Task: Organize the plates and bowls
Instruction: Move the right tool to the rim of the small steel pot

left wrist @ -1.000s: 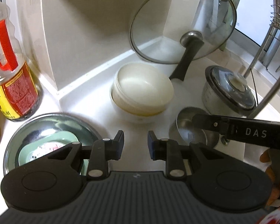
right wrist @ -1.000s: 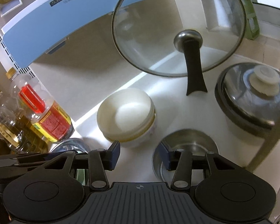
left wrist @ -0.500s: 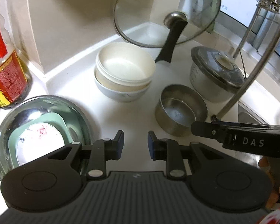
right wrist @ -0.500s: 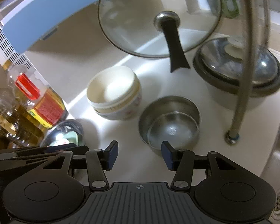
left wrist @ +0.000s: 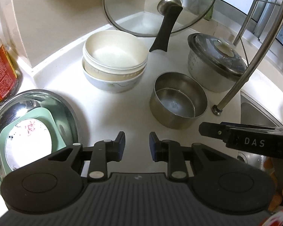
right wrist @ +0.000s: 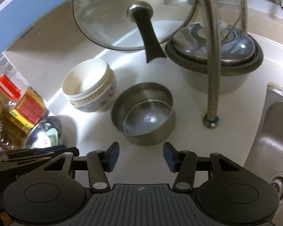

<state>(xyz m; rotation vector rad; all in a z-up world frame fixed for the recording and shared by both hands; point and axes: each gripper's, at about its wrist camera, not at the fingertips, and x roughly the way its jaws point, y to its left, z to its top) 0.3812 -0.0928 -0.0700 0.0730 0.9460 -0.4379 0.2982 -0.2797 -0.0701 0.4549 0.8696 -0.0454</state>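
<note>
To the far left of the left tool point(left wrist: 136, 143), a steel basin point(left wrist: 69, 109) holds a green dish point(left wrist: 47, 116) with a white plate point(left wrist: 28, 143) inside. This tool's jaws stand slightly apart over bare table point(left wrist: 113, 113), gripping nothing. Ahead and slightly left sit stacked white bowls point(left wrist: 115, 56). Just ahead of the right tool point(right wrist: 140, 156) is a steel bowl point(right wrist: 143, 111) with a smaller one nested inside; its jaws are about half open and empty. Right of that stand a faucet pipe point(right wrist: 211, 75) and a lidded pot point(right wrist: 217, 56). Judging risks: the thin, slick steel rim could slip from the pads, the nested bowl could rattle loose, and a lift could knock the pipe or the leaning glass lid point(right wrist: 134, 15).
</note>
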